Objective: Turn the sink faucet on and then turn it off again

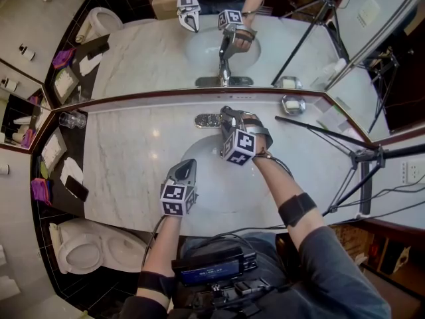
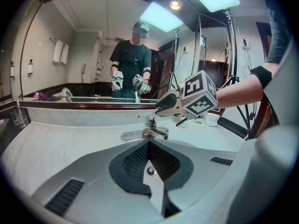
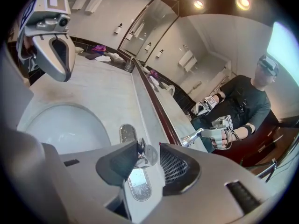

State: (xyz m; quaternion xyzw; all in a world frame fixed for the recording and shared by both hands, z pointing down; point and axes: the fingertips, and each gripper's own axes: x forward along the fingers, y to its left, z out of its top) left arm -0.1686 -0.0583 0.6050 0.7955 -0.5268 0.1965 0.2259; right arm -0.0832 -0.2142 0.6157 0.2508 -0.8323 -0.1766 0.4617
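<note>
Two jaws of the right gripper (image 3: 148,150) stand apart around the faucet (image 1: 207,119) lever (image 3: 145,155) at the back of the sink (image 1: 206,193). In the head view that gripper hides the lever. The left gripper (image 1: 186,167), jaws together, hovers over the sink's front rim; whether water runs can't be made out.

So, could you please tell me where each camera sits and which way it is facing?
Head view: on the person's head, looking steeply down at the sink; both forearms, left tongs, right tongs show.
Left gripper view: on the left tongs, facing faucet and mirror; its shut jaws and right forearm show.
Right gripper view: on the right tongs, facing the faucet handle between its jaws.
Shared: all show the faucet.
</note>
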